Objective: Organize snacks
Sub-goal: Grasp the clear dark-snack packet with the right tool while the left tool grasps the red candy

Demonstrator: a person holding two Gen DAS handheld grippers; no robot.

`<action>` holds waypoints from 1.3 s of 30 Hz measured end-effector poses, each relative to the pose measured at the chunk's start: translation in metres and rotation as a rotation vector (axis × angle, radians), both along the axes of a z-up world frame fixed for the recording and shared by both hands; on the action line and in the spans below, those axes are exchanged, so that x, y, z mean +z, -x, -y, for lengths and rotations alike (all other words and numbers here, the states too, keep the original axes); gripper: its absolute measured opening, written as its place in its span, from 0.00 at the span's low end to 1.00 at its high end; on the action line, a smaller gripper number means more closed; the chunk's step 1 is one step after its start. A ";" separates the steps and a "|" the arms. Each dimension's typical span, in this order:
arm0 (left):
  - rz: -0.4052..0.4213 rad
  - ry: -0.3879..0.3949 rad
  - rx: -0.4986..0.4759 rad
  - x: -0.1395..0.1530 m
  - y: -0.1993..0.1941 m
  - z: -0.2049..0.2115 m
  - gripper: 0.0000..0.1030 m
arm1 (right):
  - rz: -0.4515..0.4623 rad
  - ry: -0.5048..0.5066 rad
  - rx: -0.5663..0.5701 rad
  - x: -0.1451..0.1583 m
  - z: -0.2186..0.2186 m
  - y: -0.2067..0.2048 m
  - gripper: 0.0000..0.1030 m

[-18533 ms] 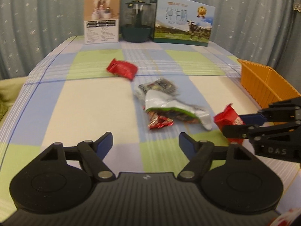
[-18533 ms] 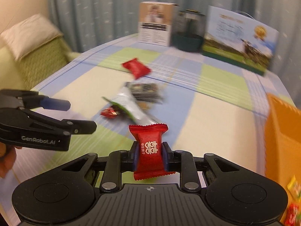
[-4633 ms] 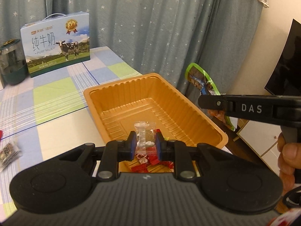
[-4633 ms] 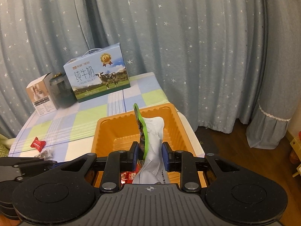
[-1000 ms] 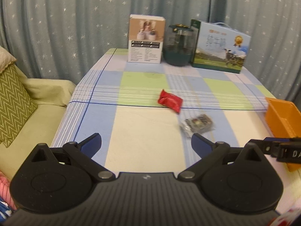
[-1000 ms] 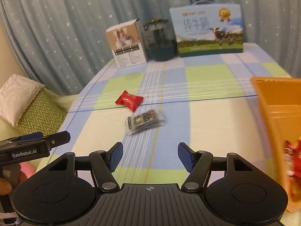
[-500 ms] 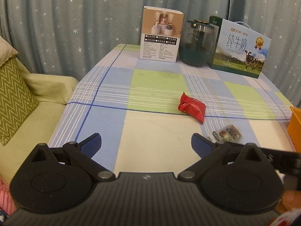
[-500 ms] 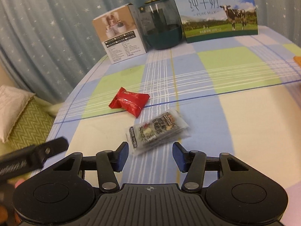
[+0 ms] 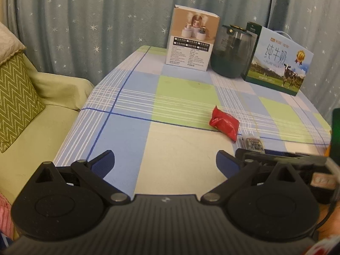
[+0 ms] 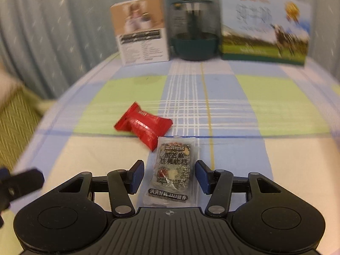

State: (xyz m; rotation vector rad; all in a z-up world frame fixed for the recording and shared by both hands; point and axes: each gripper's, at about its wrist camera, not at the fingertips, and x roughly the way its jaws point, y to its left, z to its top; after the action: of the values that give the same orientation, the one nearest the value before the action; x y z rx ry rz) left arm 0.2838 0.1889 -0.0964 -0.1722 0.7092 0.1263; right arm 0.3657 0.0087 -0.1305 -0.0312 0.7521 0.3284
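Right tool (image 10: 169,175): jaws apart, straddling the clear sesame snack packet (image 10: 173,169), pads clear of it.
Left tool (image 9: 165,162): wide open, empty.
Red snack packet (image 10: 144,125): centre frame, touching clear packet's far corner.
Tabletop (image 10: 255,148): checked cloth.

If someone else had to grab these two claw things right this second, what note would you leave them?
Right gripper: open, fingers either side of the clear-wrapped dark snack packet, which lies flat on the tablecloth; pads not pressing it.
Left gripper: wide open, empty, hanging above the cloth.
Red snack packet: on the cloth just beyond the dark packet, at its far left corner; whether they touch is unclear.
Orange tray: not clearly in view now.
Done: nothing gripped at this moment.
Left: close on the dark packet and carry it off, then fetch the red one.
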 end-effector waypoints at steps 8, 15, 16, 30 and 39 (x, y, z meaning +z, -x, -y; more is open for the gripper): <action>-0.011 -0.004 -0.028 -0.005 -0.003 0.006 0.98 | 0.048 0.038 0.048 -0.007 0.008 0.010 0.37; 0.006 -0.025 -0.137 -0.010 -0.027 0.034 0.97 | 0.046 -0.062 -0.059 0.006 0.061 0.021 0.37; 0.015 -0.015 -0.146 -0.011 -0.032 0.037 0.95 | 0.048 -0.071 -0.072 0.007 0.068 0.023 0.37; 0.070 0.088 -0.200 -0.026 -0.108 0.076 0.66 | 0.041 -0.097 -0.116 0.014 0.113 0.050 0.37; 0.025 0.045 -0.153 -0.037 -0.133 0.084 0.38 | 0.060 -0.069 -0.136 0.013 0.129 0.051 0.37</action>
State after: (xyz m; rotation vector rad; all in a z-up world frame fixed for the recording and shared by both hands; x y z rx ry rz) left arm 0.4171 0.1045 -0.1332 -0.1612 0.6979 -0.0382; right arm 0.3144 -0.1199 -0.1170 0.0750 0.6796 0.2225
